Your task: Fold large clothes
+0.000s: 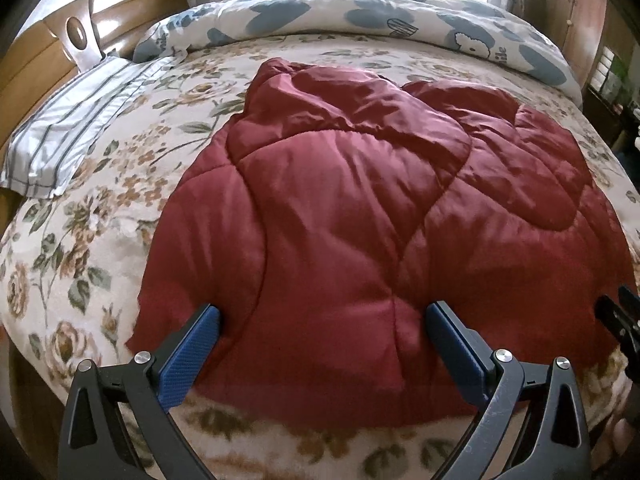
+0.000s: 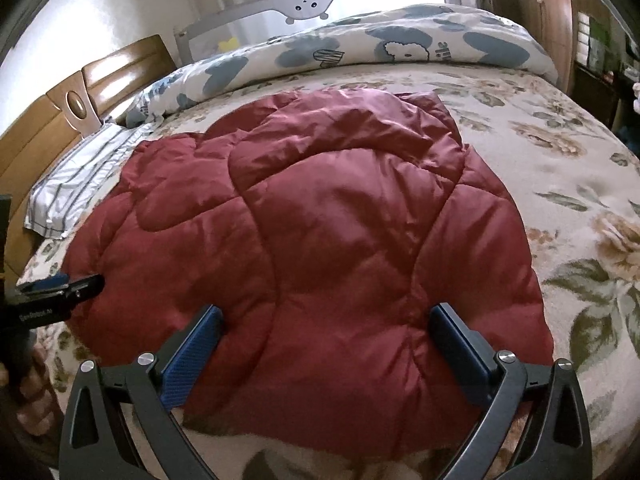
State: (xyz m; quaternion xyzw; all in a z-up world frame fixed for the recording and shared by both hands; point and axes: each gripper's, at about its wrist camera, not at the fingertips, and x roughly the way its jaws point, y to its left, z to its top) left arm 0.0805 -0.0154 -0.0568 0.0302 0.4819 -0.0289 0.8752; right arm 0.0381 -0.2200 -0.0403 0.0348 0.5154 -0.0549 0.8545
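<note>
Item one: our left gripper [image 1: 323, 320], jaws spread wide, nothing between the blue pads [image 1: 188, 360], poised over the near hem of the garment. Item two: our right gripper [image 2: 325, 320], likewise wide apart and holding nothing, over the same near hem; its tip also showed at the right margin of the left view [image 1: 618, 316], as the left one's did at the left margin of the right view [image 2: 60, 288].

Item three: dark red quilted jacket [image 1: 360, 208], spread on the bed directly ahead of both grippers, a folded portion lying over its far part, the fabric puffy and creased.

Item four: floral bedspread [image 1: 100, 208], cream with brown roses and green leaves, under and around the jacket.

Item five: striped pillow [image 1: 68, 132], ahead and to the left. Item six: rolled duvet with blue patches [image 2: 400, 48], beyond the jacket. Item seven: wooden headboard [image 1: 36, 64], far left. Item eight: grey bed rail [image 2: 312, 4], behind the duvet.
</note>
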